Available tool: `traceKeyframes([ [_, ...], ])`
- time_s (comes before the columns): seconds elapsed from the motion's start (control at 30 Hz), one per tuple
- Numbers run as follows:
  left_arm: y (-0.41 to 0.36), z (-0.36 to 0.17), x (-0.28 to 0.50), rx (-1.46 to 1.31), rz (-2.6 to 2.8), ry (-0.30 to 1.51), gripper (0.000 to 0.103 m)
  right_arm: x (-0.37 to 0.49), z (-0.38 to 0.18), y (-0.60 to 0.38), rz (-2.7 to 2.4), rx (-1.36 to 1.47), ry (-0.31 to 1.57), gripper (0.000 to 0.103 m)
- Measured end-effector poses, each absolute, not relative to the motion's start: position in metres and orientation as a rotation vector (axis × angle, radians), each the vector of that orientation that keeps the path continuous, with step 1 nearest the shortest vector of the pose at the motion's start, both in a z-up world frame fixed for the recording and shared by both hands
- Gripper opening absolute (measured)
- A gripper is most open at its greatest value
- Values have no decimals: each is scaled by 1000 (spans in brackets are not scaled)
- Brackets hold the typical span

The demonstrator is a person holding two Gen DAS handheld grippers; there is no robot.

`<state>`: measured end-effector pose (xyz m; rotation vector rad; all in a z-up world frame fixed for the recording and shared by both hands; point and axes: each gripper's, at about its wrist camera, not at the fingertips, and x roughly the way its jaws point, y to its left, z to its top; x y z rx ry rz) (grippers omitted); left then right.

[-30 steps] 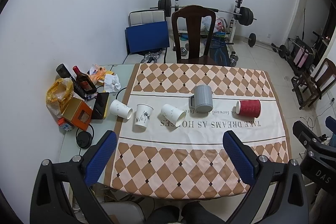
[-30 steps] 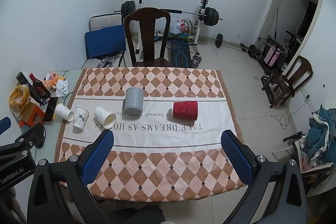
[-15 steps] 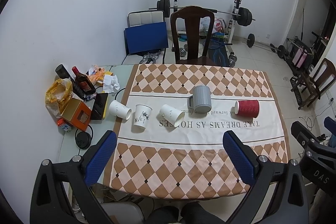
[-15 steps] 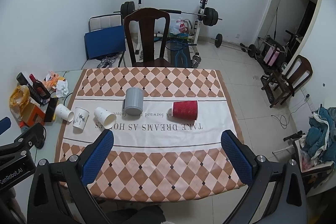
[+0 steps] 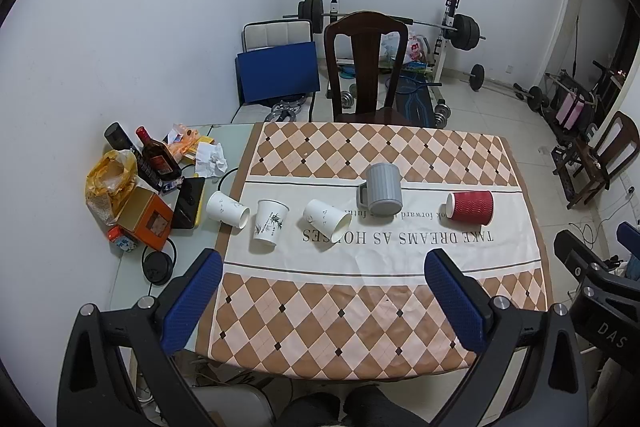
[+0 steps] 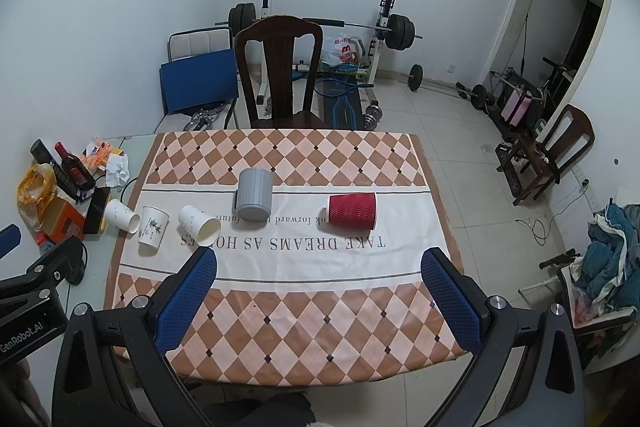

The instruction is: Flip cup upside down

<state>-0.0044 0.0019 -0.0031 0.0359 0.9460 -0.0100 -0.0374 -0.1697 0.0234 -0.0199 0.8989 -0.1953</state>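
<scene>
Lying in a row across the white band of the cloth on the bench (image 5: 520,267) are five cups. The red paper cup (image 6: 352,210) is on its side well ahead of the right gripper (image 6: 320,301), mouth to the right. The grey mug (image 5: 383,190) sits mouth down already. Two white cups, (image 5: 327,220) and (image 5: 227,209), are tipped over, and a printed cup (image 5: 270,223) stands upright. The left gripper (image 5: 322,301) and the right one are both spread wide, high above the near edge, holding nothing. Paper cups are likely light and thin-walled, easy to crush or skid on the cloth, so a gentle pinch across the ribbed red wall near mid-height looks safest.
</scene>
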Motion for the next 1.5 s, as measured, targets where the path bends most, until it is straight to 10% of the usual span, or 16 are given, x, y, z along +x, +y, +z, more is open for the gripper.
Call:
traceKeyframes([
  [1.5,24,-26,31,13,108,1000,103,2,3,-149,-150,-12,976,103],
])
